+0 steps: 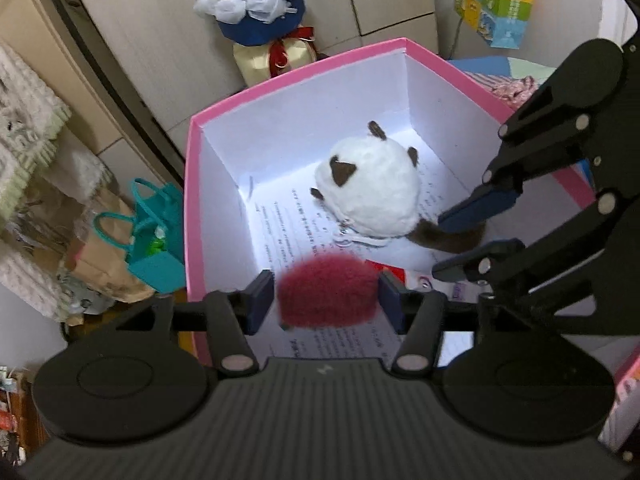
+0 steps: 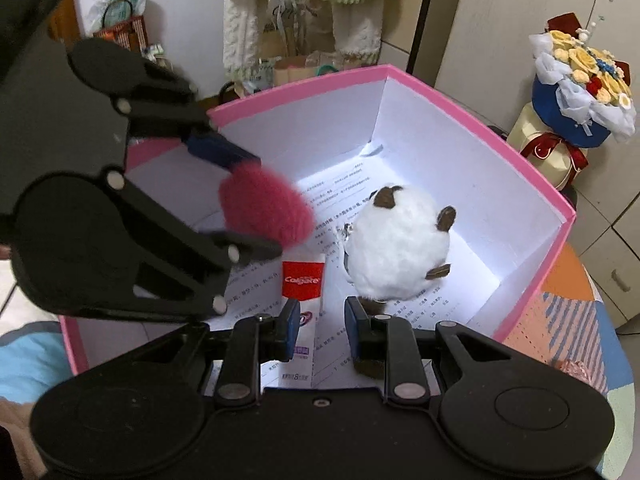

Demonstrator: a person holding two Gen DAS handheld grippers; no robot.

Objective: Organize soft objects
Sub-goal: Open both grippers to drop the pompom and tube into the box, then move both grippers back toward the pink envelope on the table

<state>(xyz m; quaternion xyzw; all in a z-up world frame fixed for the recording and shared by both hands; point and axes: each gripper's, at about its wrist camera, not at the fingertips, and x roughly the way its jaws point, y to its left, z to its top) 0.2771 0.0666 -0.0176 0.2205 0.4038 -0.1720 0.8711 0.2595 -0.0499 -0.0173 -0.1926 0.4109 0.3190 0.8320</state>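
Nearest in the left wrist view, the left gripper (image 1: 325, 301) hangs over the near end of the pink-rimmed cardboard box with white inner walls (image 1: 300, 69). Its jaws stand apart. The crimson fluffy pom-pom ball (image 1: 326, 294) sits between them. There is a clear gap at the 9 o'clock pad, and the fur only brushes the 3 o'clock pad. The ball looks blurred, so it is probably already loose and not pinched.

To finish the release cleanly, hold the hand level over the box. Keep the jaws wide until the fur is free of both pads, then lift straight up and do not sweep sideways.

The ball should land on the printed paper sheets (image 1: 280, 232) lining the floor. The red-and-white toothpaste carton (image 2: 302, 276) lies at about 3 o'clock from that spot.

In its own view, the right gripper (image 2: 324, 320) is low inside the box with its jaws a little apart and nothing between the pads. The brown tail (image 2: 370, 304) lies just at its 3 o'clock finger. Lift that hand out without snagging the tail.

Farther in, at 1 o'clock from the ball, the round white plush animal with brown ears and paws (image 1: 368, 196) rests on the floor. It leaves room beside it.
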